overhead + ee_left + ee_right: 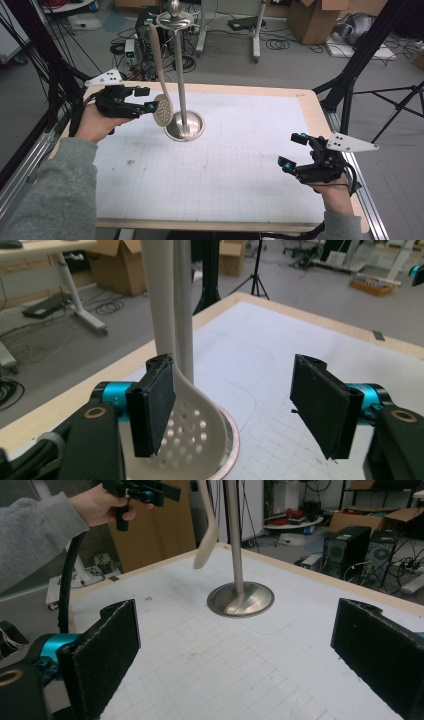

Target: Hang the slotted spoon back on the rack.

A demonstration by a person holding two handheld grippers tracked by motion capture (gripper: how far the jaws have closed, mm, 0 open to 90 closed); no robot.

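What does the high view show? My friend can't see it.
A pale slotted spoon hangs from a metal stand on a white table. The left claw is open beside the spoon's bowl, and the right claw waits open near the table's right edge.

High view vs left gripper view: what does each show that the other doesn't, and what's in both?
High view alone: the stand's top with the skimmer hanging from it, the right gripper open over the mat's right side, and the left gripper seen from outside beside the skimmer.

Left gripper view alone: the holes in the skimmer's bowl close up, one pad in front of its edge, the other pad apart; jaws open.

Both: skimmer, stand pole, round base, white mat.
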